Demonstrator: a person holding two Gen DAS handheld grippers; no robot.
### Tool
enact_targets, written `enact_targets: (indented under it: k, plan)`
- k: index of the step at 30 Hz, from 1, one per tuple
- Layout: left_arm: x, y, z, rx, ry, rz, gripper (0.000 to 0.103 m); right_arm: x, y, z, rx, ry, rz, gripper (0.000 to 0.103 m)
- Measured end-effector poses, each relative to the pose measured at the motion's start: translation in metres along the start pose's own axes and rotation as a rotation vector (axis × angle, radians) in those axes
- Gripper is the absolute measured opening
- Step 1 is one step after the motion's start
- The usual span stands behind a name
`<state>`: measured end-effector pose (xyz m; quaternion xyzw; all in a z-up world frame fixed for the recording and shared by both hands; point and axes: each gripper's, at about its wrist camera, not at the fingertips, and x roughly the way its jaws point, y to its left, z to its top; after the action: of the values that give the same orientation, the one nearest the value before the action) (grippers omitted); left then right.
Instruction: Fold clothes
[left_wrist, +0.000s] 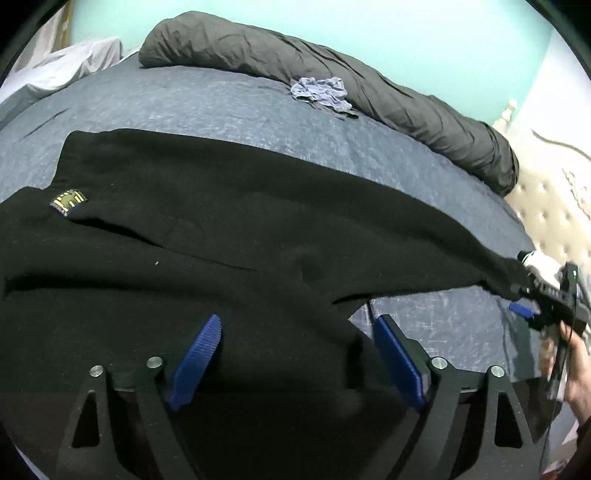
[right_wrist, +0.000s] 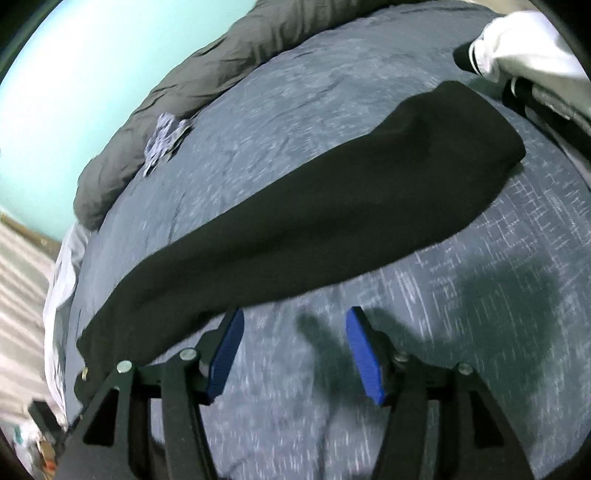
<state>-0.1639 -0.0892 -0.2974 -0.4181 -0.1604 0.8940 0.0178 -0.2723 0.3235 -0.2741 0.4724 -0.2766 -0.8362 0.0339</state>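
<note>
Blue-padded fingers of our left gripper stand wide apart, low over the black garment; the cloth lies between and under them, and we cannot tell whether the pads touch it. Nothing is clamped.

Black garment: spread across the bed's blue-grey bedspread, a small yellow woven label showing near its left edge. One long part, a sleeve or leg, stretches out to the right.

Right gripper: fingers wide apart, hovering above bare bedspread just beside the near edge of that long black part, holding nothing. In the left wrist view this gripper appears at the far right, at the garment's tip, with a hand around its handle; contact there is unclear.

Dark grey duvet: bunched in a long roll along the far side of the bed, against a turquoise wall.

Small crumpled pale-blue cloth: lying at the duvet's edge, well apart from the black garment.

White garment with dark striped cuff: at the upper right of the right wrist view, near the end of the long black part.

Tufted cream headboard: at the bed's right end.
</note>
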Motion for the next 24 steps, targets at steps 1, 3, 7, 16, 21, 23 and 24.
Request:
enact_targets:
  k: [1, 3, 7, 16, 21, 23, 24]
  plan:
    - [0.001, 0.000, -0.001, -0.005, -0.001, 0.001, 0.090, 0.005, -0.003, 0.004, 0.014, -0.008, -0.008, 0.058]
    - [0.004, -0.002, -0.001, 0.001, -0.002, -0.002, 0.090, 0.010, -0.009, 0.007, 0.046, -0.024, -0.014, 0.058]
    - [0.011, -0.008, 0.000, 0.021, -0.002, 0.008, 0.092, 0.017, -0.018, 0.013, 0.087, -0.062, -0.013, 0.046]
    - [0.008, -0.011, -0.006, 0.022, -0.026, 0.021, 0.094, -0.009, -0.027, 0.002, 0.066, -0.080, 0.018, 0.003]
    - [0.007, -0.013, -0.008, 0.024, -0.034, 0.013, 0.094, -0.023, -0.037, -0.015, 0.017, -0.025, 0.006, 0.003]
    - [0.007, -0.014, -0.009, 0.028, -0.035, 0.008, 0.094, -0.024, -0.038, -0.016, 0.002, -0.014, -0.011, 0.004]
    - [0.008, -0.014, -0.009, 0.030, -0.036, 0.010, 0.094, -0.024, -0.038, -0.016, -0.005, -0.008, -0.020, 0.005]
